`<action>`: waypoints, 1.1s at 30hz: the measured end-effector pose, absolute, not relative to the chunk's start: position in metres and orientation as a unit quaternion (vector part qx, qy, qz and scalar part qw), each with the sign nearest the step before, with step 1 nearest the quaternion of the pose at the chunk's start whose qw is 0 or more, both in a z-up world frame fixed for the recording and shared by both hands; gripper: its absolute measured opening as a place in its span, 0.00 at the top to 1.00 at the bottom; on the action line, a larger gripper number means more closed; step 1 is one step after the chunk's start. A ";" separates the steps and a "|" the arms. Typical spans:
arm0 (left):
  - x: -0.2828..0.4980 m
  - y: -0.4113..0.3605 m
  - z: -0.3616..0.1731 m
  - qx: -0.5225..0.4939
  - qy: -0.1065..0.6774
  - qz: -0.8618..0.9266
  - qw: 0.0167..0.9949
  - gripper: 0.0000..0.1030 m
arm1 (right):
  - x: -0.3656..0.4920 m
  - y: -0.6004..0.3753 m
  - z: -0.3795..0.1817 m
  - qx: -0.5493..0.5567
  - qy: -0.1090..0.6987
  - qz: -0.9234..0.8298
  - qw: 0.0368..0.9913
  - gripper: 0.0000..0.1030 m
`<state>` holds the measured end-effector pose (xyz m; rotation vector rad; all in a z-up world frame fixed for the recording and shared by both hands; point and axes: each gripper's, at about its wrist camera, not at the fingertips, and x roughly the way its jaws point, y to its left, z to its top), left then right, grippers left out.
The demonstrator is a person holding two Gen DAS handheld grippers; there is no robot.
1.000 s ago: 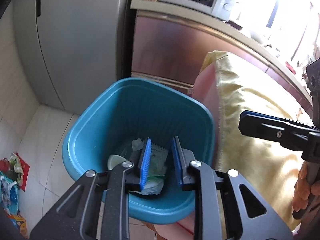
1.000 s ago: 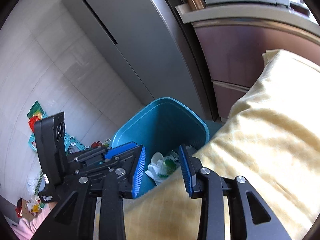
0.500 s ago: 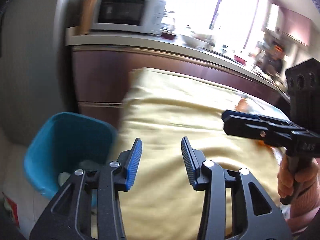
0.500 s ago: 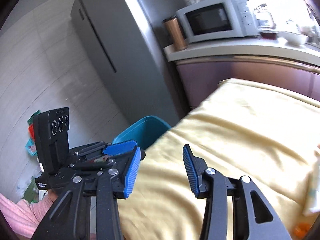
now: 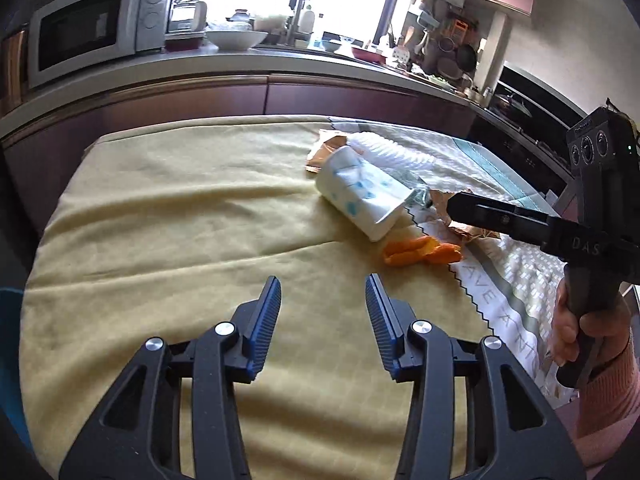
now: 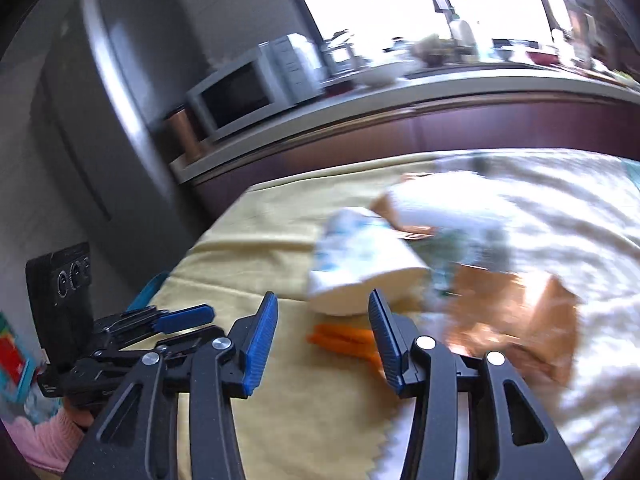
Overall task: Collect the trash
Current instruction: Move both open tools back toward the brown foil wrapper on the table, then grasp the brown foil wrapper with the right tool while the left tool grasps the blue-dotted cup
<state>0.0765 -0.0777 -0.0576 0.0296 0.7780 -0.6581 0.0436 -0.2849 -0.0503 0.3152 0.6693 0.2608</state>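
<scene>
A white paper cup with blue marks (image 5: 362, 194) lies on its side on the yellow tablecloth (image 5: 180, 220). An orange peel (image 5: 420, 254) lies just in front of it. Brown wrappers (image 5: 326, 152) and a clear crumpled plastic piece (image 5: 392, 154) lie behind. My left gripper (image 5: 323, 300) is open and empty, hovering above the cloth short of the peel. My right gripper (image 6: 323, 322) is open and empty, close over the peel (image 6: 340, 338) and cup (image 6: 360, 260); a brown wrapper (image 6: 512, 316) lies to its right. This view is blurred.
The blue bin's rim shows at the table's left edge (image 5: 8, 340) and in the right wrist view (image 6: 150, 288). A counter with a microwave (image 5: 92, 28) runs behind the table. A fridge (image 6: 100, 100) stands at the left. A patterned mat (image 5: 520, 280) covers the table's right side.
Both grippers have swung away from the blue bin, up and right over the table. The trash on the cloth has come into view. Both stay open and empty.
</scene>
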 end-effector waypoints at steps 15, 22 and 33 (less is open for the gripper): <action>0.113 -0.144 -0.068 0.011 0.418 -0.318 0.851 0.54 | 0.038 -0.392 -0.092 0.209 0.340 -0.003 0.917 0.26; 0.125 -0.153 -0.072 0.007 0.436 -0.299 0.849 0.55 | 0.051 -0.391 -0.101 0.224 0.355 0.005 0.908 0.25; 0.130 -0.157 -0.077 0.000 0.445 -0.294 0.846 0.77 | 0.052 -0.398 -0.108 0.238 0.357 0.014 0.903 0.39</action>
